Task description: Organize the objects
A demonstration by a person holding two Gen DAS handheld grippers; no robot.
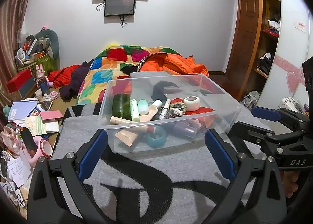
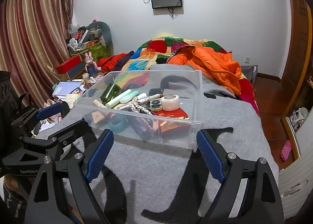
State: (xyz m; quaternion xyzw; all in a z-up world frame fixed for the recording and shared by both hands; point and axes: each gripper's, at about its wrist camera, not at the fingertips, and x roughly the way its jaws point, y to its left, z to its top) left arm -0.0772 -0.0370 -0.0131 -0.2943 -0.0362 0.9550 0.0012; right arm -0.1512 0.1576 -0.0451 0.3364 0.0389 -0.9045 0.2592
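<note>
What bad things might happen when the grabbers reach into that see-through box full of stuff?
The green glass bottle lies on its side among loose tubes; a nudge might roll it or knock it against the clear box wall. The items are piled close, so pinching the white tape roll may drag its neighbours along. The box rests on a soft gray blanket, so a push from the open left gripper or right gripper could slide or tip it.

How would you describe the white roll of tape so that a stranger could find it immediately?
Start at the clear plastic bin standing on the grey blanket of the bed. Look inside it at the end away from the dark green glass bottle. There the white roll of tape lies on a red packet; it is the only short, wide, hollow white ring among slim tubes.
</note>
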